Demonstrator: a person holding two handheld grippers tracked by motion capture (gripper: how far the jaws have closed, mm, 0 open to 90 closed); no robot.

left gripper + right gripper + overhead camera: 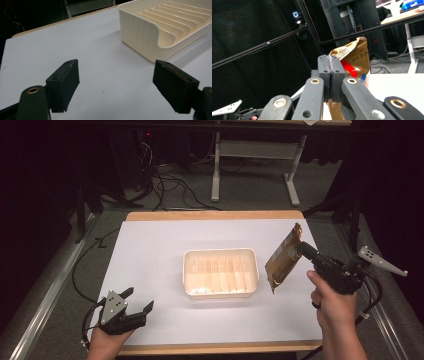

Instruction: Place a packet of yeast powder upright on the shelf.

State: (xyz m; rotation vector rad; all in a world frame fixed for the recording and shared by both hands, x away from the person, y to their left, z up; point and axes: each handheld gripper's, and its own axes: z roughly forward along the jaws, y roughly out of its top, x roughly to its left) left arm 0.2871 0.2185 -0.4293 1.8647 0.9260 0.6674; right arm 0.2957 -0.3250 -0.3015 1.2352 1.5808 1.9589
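At about seven o'clock on the table [150,240], close to its near edge, the left gripper [134,306] rests low in the person's left hand [106,340], its jaws spread wide with nothing between them. In the left gripper view the two black pads [65,82] stand far apart above the bare white surface, and the near corner of the tray [150,37] lies ahead at about one o'clock, clear of the jaws.

At about four o'clock the right hand [334,306] holds the right gripper [303,248] raised and pointing toward ten o'clock. Its jaws are pressed tight together on a golden-brown foil packet [283,260]. The right gripper view shows the pads [324,75] meeting flat on the packet's edge, with the crinkled top seal, a red patch and some printed digits showing behind them. The packet hangs tilted in the air at about three o'clock, just beside the tray's right end, and looks clear of both tray and table.

The cream tray [220,254] sits flat at the table's centre, its floor ribbed with parallel dividers.

Farther off, at twelve o'clock beyond the table, cables [170,185] lie on the grey floor beside the legs of a pale desk frame [252,155].
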